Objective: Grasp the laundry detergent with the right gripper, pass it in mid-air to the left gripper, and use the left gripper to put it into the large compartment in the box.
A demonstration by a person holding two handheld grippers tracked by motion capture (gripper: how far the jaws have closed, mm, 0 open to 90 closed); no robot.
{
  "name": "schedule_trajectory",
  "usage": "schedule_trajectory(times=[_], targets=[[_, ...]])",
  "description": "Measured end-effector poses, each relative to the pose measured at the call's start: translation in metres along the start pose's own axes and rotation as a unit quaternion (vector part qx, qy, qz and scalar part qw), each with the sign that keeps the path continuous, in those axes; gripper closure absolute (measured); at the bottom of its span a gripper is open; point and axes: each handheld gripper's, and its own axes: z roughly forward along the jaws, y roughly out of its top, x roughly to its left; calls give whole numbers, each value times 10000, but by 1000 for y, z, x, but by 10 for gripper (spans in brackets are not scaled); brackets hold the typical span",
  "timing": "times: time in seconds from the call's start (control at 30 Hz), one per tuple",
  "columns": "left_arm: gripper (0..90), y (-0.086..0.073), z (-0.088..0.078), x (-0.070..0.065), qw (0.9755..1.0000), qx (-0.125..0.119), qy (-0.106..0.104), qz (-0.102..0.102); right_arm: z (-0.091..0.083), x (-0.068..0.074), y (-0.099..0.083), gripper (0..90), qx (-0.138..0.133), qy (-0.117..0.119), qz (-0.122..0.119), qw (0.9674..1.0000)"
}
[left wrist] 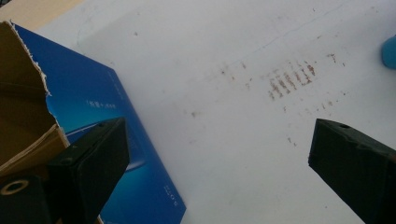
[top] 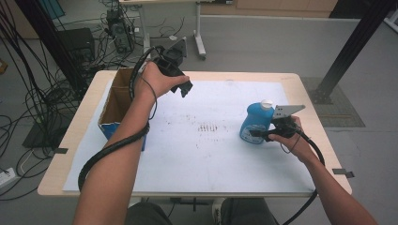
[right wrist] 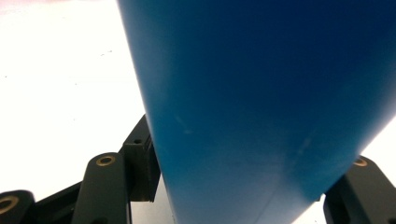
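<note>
A blue plastic bottle [top: 256,123] with a white cap stands upright on the white sheet at the table's right. My right gripper [top: 263,134] is shut on its lower body, and in the right gripper view the blue bottle [right wrist: 261,102] sits between the two black jaws. My left gripper [top: 186,89] hangs above the table's back left, beside the cardboard box [top: 117,103]. In the left gripper view that gripper [left wrist: 219,154] stands open with nothing between its fingers, over the box's blue side [left wrist: 107,135] and the sheet.
The open box has a brown inside and blue outer walls and stands at the table's left edge. Brown smudges [top: 209,127] mark the middle of the white sheet [top: 197,159]. Cables and a stand lie on the floor behind the table.
</note>
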Motion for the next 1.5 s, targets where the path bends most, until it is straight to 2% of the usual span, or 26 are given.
schedule_trajectory(times=[0.9, 1.5], targets=[[60, 0, 0, -2, 10000, 11, 20, 14, 0, 0, 0, 404, -6, 8, -6, 10000], [60, 0, -4, -5, 9999, 21, 40, 92, 0, 0, -1, 404, -13, 6, 19, 10000]])
